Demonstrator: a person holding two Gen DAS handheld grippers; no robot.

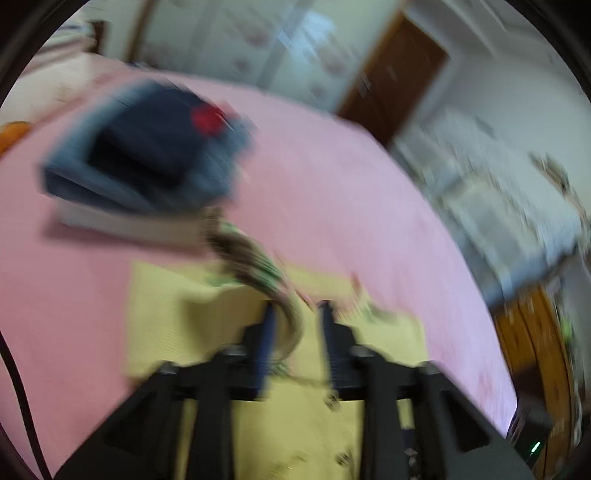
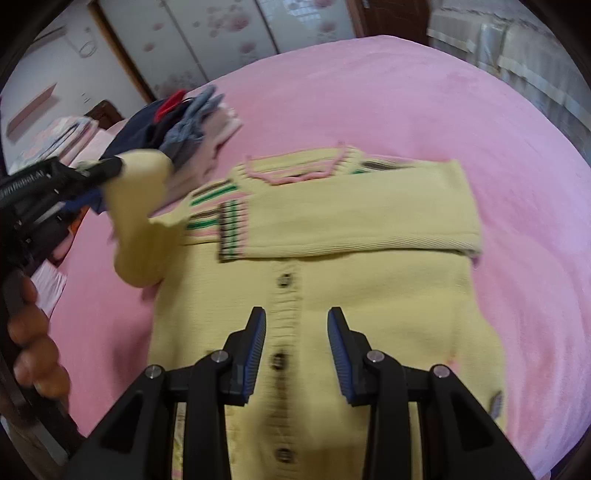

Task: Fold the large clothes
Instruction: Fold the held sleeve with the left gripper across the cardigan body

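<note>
A yellow knit cardigan (image 2: 369, 295) with dark buttons and striped cuffs lies on the pink bed (image 2: 480, 110). Its right sleeve (image 2: 351, 218) is folded across the chest. My left gripper (image 2: 110, 168) is shut on the left sleeve (image 2: 140, 221) and holds it lifted above the bed at the left. In the blurred left wrist view the striped cuff (image 1: 258, 273) hangs between the left gripper's fingers (image 1: 295, 306), above the cardigan (image 1: 303, 413). My right gripper (image 2: 296, 314) is open and empty, just above the button placket near the hem.
A stack of folded clothes (image 2: 192, 136), navy, blue and white, lies on the bed at the far left; it also shows in the left wrist view (image 1: 147, 162). Wardrobe doors (image 2: 207, 33) stand behind the bed. A wooden door (image 1: 391, 81) and furniture stand to the right.
</note>
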